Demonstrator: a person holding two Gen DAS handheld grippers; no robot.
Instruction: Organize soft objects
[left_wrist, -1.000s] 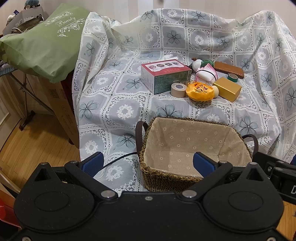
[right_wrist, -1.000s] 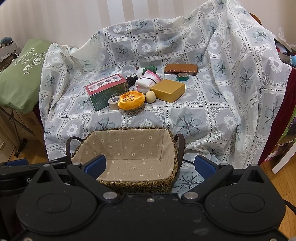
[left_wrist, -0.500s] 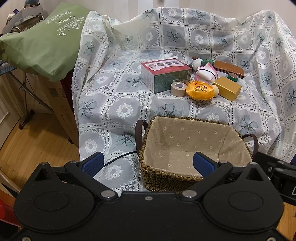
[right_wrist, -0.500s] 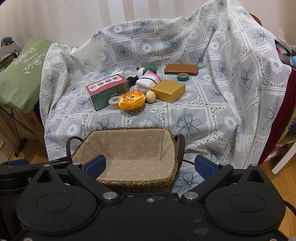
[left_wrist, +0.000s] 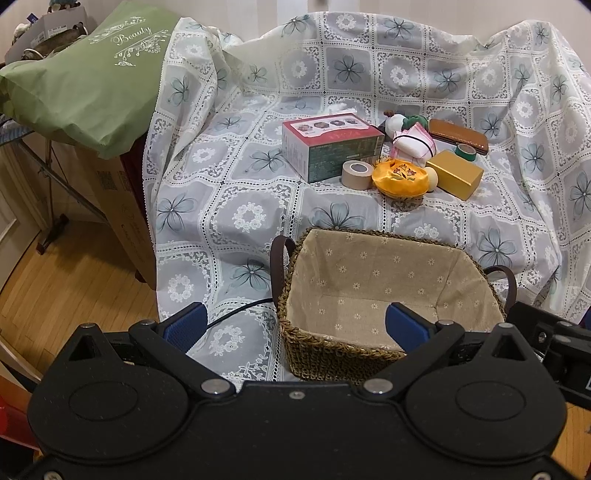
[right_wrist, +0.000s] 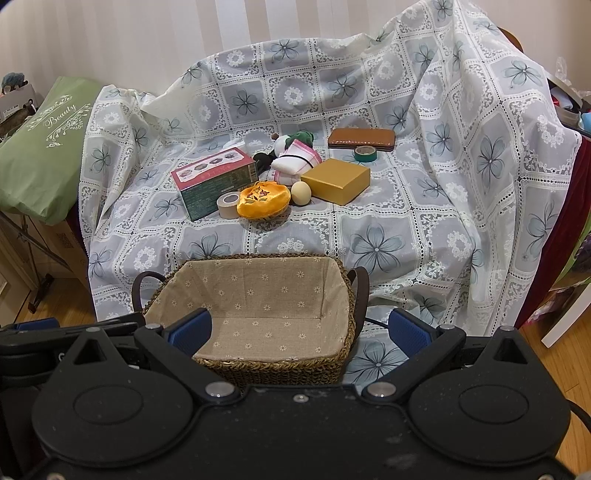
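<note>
The orange embroidered fabric pouch (right_wrist: 263, 201) lies near the middle of the floral lace-patterned cloth (right_wrist: 424, 221), touching the beige tape roll (right_wrist: 229, 205) and just beside a small cream egg-shaped object (right_wrist: 301, 193). Behind them sit a pink-and-white folded cloth bundle (right_wrist: 297, 162) and a plush toy (right_wrist: 291, 140). The woven basket with beige flowered lining (right_wrist: 258, 295) stands empty at the cloth's near edge. The left gripper (left_wrist: 295, 325) and right gripper (right_wrist: 299, 332) hang before it, both with fingers spread wide, holding nothing.

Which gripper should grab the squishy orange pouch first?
Probably the right gripper: open, and the orange embroidered pouch lies nearly straight ahead. From the left gripper, also open, it sits off to the right.
</note>
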